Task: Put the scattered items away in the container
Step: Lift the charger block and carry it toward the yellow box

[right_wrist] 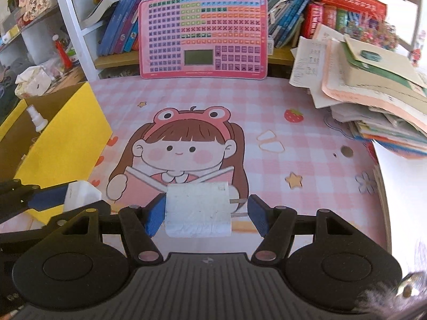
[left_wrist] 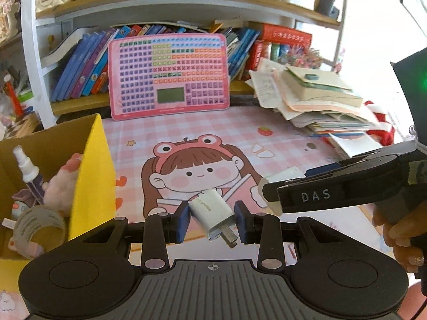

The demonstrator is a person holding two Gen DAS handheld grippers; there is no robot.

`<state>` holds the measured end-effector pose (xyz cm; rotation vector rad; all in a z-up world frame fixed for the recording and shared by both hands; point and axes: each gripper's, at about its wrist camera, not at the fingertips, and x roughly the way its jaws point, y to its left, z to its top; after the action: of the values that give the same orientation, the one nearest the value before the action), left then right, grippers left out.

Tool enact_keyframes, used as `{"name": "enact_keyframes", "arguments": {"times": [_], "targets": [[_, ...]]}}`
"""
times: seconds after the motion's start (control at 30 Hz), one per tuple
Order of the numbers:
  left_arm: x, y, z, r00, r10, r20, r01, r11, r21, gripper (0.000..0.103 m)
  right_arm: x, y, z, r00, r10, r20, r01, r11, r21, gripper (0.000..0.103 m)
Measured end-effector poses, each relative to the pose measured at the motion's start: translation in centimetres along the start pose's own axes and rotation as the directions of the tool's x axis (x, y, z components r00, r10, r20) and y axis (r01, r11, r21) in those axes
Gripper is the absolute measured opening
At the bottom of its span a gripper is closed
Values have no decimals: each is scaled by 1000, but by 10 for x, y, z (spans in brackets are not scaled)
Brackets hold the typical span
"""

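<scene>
Left gripper [left_wrist: 212,220]: blue pads clamp a small white charger plug [left_wrist: 213,214], tilted, two metal prongs pointing to 5 o'clock, held above the desk mat [left_wrist: 280,138].

Right gripper [right_wrist: 204,210]: a bigger white charger block [right_wrist: 197,209] sits btwn the blue pads. Left pad touches its side, right pad stands off at the prong tips, so can't tell if it's clamped. Prongs point to 3 o'clock. Casing is matte, scuffed, w/ rounded corners.

In left view the right unit comes in from 3 o'clock, roughly level, black plastic w/ "DAS" lettering. The person's right hand [left_wrist: 400,232] wraps the grip, nails decorated.

Container is a cardboard box [left_wrist: 93,165] w/ yellow outer wall, at 9 o'clock of left view. Inside: spray bottle [left_wrist: 28,172], pink plush toy [left_wrist: 62,184], clear tape roll [left_wrist: 37,229].

Mat is smooth, pink check w/ cartoon girl print. Pink keyboard toy [right_wrist: 204,30] leans upright at 12 o'clock. Messy paper stack [right_wrist: 373,90] at 2 o'clock.
</scene>
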<state>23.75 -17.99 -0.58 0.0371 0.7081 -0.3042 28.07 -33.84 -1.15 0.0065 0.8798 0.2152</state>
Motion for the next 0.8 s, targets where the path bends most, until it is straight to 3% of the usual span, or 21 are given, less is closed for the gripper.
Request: {"name": "enact_keyframes", "arguments": {"times": [0.37, 0.8], "targets": [[-63, 50, -33, 997, -77, -17, 76, 996, -53, 34, -48, 54, -36, 1000, -18, 21, 17, 999, 27, 64], [-135, 120, -82, 998, -54, -17, 52, 995, -90, 34, -85, 146, -93, 1000, 9, 7, -9, 1000, 13, 64]]}}
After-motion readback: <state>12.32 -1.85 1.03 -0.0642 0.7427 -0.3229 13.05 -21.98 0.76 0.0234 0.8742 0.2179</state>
